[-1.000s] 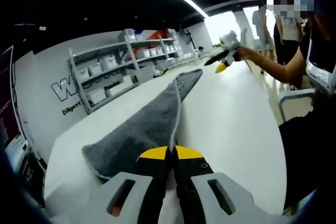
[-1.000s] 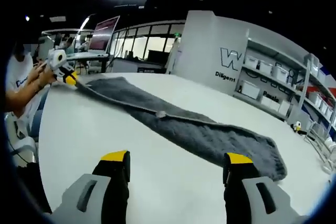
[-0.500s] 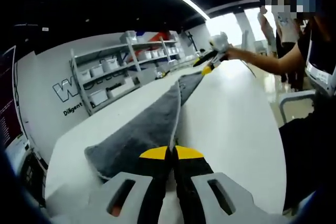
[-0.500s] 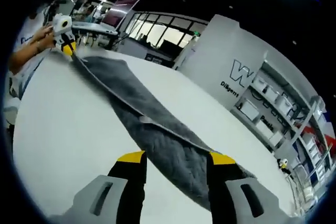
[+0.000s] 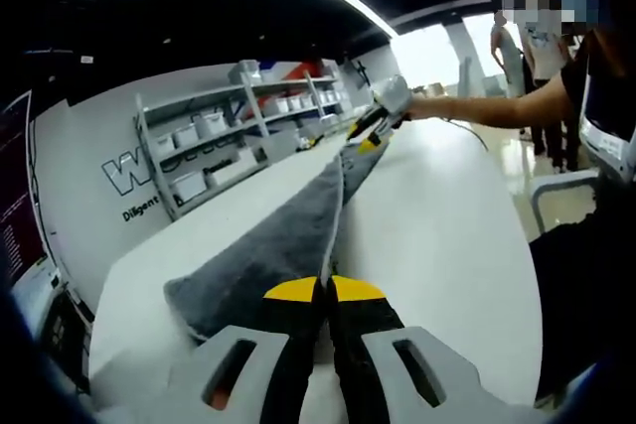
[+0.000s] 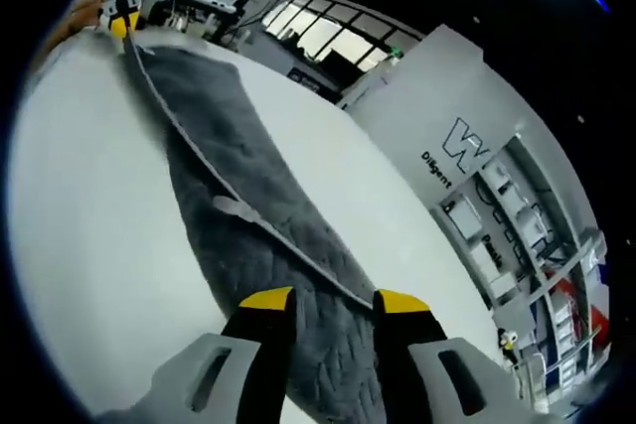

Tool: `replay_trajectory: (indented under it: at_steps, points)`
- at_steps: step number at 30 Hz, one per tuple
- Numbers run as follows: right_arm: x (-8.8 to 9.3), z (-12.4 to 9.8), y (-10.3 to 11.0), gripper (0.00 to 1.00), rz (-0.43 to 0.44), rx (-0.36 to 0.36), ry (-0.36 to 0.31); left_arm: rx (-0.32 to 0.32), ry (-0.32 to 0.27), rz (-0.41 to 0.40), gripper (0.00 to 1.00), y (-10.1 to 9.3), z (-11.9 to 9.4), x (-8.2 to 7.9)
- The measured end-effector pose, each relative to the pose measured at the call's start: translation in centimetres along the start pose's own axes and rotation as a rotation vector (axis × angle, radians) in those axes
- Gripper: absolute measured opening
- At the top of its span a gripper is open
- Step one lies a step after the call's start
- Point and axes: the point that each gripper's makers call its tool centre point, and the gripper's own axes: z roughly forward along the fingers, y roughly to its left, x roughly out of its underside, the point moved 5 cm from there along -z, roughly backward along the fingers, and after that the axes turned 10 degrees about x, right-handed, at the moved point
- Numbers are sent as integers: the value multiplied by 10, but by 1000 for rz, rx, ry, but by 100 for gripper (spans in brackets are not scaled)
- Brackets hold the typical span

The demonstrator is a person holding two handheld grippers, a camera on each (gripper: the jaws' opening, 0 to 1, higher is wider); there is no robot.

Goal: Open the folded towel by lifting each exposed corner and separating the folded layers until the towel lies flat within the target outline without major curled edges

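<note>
A grey towel [image 5: 288, 235] lies folded into a long narrow strip along the white table [image 5: 437, 235]. My left gripper [image 5: 326, 290] is shut on its near end, at the pale hem. At the far end, a hand holds my right gripper [image 5: 370, 131] low over the towel. In the right gripper view the towel [image 6: 229, 176] runs away to the left gripper [image 6: 121, 19] at the upper left. My right gripper [image 6: 333, 301] has its jaws narrowed around the towel's hem, with a gap still between them.
Grey shelves [image 5: 209, 146] with white bins line the wall beyond the table's far side. A person's arm [image 5: 477, 106] reaches in from the right, and people stand behind it. A chair [image 5: 556, 186] sits off the table's right edge. Bare tabletop [image 6: 79, 225] lies beside the towel.
My right gripper has come down from above the bare table onto the towel's end, its jaws narrowing around the hem. The left gripper has stayed shut on the other end.
</note>
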Motion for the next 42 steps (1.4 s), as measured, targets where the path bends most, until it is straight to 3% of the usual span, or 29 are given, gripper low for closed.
replay_trajectory:
  at_steps: [18, 22, 24, 32, 42]
  points:
    - [12, 50, 4, 18, -89, -23, 71, -10, -12, -11, 3, 3, -1, 2]
    - [8, 54, 5, 3, -100, -23, 57, -9, -11, -10, 3, 3, -1, 2]
    - [8, 55, 8, 0, -109, -26, 54, -9, -9, -9, 3, 3, -1, 2]
    - [10, 38, 6, 0, -95, -23, 39, -17, -10, -11, 3, 5, -2, 2]
    - [8, -6, 10, 0, -123, -21, 8, -51, -17, -16, 3, 7, -9, -3]
